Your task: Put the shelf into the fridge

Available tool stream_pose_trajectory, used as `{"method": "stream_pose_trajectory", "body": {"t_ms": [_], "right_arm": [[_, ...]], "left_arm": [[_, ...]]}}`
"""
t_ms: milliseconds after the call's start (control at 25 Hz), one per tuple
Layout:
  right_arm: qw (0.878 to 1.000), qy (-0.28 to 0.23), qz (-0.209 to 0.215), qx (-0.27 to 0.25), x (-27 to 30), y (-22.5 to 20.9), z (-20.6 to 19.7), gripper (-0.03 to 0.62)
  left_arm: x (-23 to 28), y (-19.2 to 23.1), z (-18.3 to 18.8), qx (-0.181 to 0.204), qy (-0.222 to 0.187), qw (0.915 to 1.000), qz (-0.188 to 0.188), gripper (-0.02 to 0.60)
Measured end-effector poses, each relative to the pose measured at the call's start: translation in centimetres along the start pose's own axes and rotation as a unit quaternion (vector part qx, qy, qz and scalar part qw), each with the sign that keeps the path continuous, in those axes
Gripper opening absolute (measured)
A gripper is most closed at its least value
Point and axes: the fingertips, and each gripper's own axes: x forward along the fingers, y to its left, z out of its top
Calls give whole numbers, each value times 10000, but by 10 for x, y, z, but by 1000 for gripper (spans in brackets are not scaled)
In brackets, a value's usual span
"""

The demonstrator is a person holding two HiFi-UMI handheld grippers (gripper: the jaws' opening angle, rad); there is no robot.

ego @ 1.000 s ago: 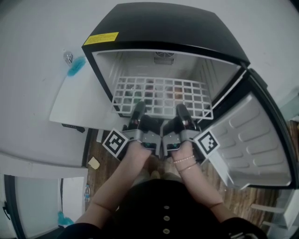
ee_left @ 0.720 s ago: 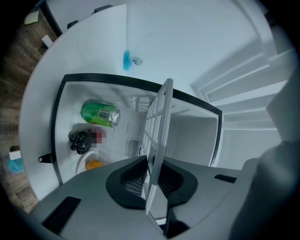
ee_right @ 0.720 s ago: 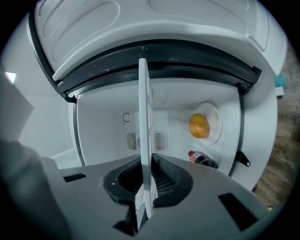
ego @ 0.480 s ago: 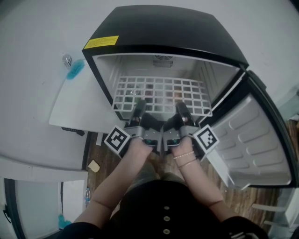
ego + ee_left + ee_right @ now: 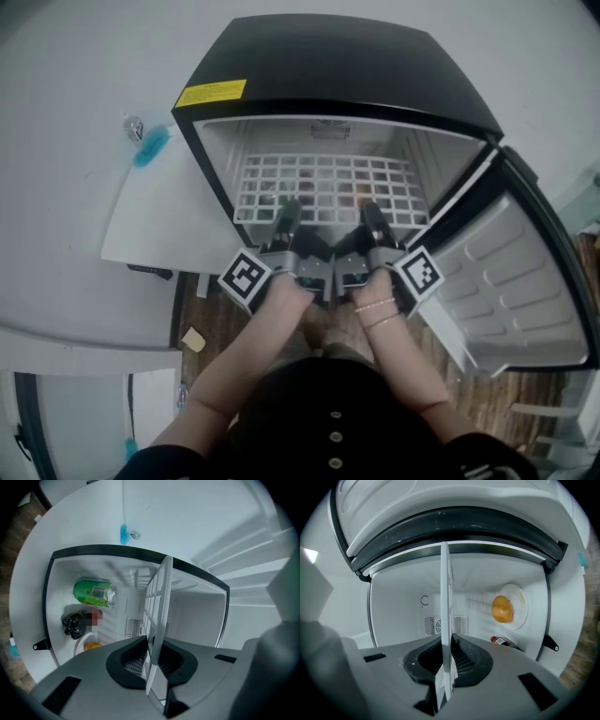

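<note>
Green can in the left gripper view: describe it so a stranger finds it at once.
Start at the black fridge with its door open. In the left gripper view, inside its white cavity, left of the white wire-grid shelf, sits the green cylindrical can. It alone is green; beside it are a black lump and an orange fruit.

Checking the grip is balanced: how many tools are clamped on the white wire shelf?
2. The left tool clamps the shelf's front edge left of centre; the right tool clamps the same edge right of centre. Neither is hidden.
</note>
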Motion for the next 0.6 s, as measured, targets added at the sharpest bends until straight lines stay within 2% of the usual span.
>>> {"method": "stream_pose_trajectory", "body": {"t_ms": [600], "right_arm": [[9998,-190,0,-39,17,-2,6,32]], "left_arm": [[17,4,6,68,154,9998,93,41]]}}
